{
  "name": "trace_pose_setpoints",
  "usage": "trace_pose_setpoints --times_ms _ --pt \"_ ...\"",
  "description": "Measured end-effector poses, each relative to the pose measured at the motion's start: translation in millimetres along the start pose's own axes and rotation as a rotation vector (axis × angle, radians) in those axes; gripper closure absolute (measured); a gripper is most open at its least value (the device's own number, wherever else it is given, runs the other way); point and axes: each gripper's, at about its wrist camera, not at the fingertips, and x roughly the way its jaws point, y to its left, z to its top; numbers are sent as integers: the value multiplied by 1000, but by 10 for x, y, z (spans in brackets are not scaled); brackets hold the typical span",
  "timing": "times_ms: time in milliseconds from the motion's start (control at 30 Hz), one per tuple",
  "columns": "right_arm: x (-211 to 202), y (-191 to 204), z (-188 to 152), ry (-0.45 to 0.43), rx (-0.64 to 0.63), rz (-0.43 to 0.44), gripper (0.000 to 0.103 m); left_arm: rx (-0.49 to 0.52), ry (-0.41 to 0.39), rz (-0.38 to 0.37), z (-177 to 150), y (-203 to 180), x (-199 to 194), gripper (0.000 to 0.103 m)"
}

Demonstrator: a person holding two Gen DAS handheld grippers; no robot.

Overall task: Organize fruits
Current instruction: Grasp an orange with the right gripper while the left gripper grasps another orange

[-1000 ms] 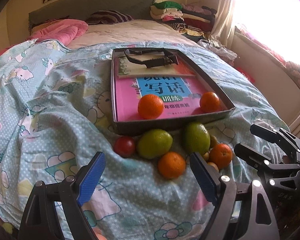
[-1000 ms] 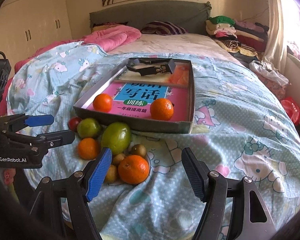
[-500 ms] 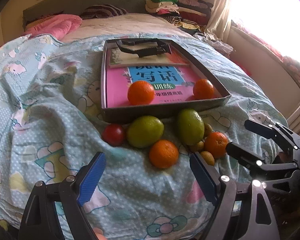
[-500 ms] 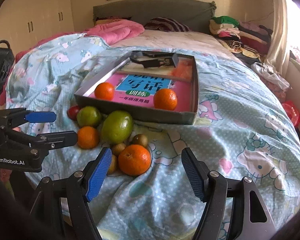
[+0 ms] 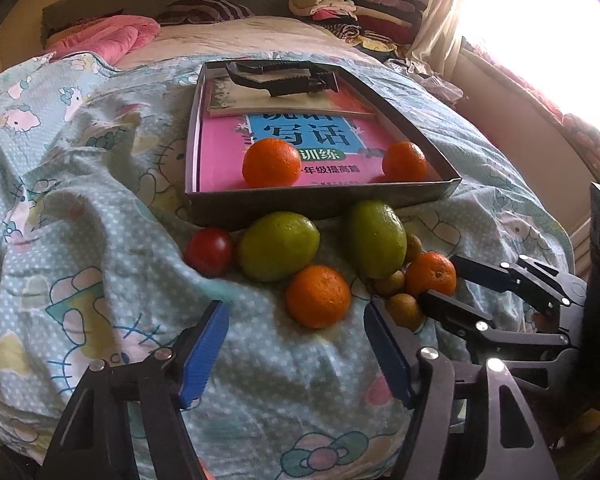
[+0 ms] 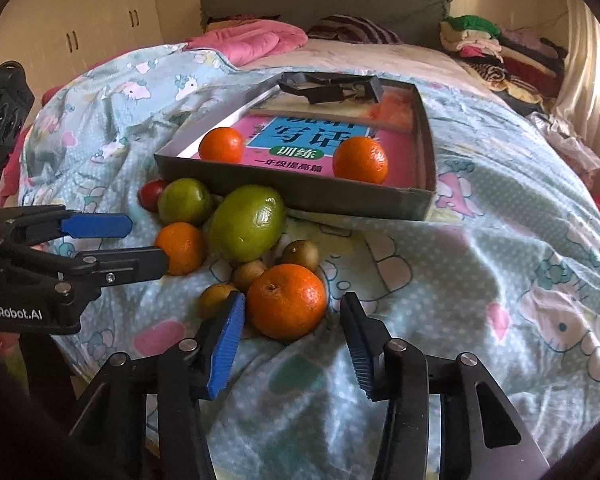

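Note:
A grey tray point(image 5: 324, 204) point(image 6: 300, 196) on the bed holds books and two oranges point(image 5: 271, 162) point(image 5: 404, 161). In front of it on the quilt lie a red tomato point(image 5: 210, 251), two green fruits point(image 5: 278, 246) point(image 5: 376, 239), two oranges point(image 5: 318, 296) point(image 6: 286, 301) and several small brown fruits point(image 6: 249, 274). My left gripper point(image 5: 296, 332) is open, just short of the near orange. My right gripper point(image 6: 292, 326) is open, its fingers either side of the near orange, not touching.
A black tool point(image 5: 280, 78) lies across the books at the tray's far end. Pink bedding point(image 6: 244, 42) and a clothes pile point(image 6: 496, 46) lie at the bed's head. A window point(image 5: 540, 20) is on the right.
Both grippers have moved forward and lower toward the loose fruit. The right gripper's fingers now flank an orange. The fruit has not moved.

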Motion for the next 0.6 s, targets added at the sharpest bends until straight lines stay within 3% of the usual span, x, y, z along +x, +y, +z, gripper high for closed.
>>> trace_pose_setpoints --times_ms 300,600 --pt "79 -41 1 -20 9 37 59 24 14 15 30 -77 131 49" --pt "-25 -83 -14 -44 35 47 59 42 51 60 99 -175 310 51"
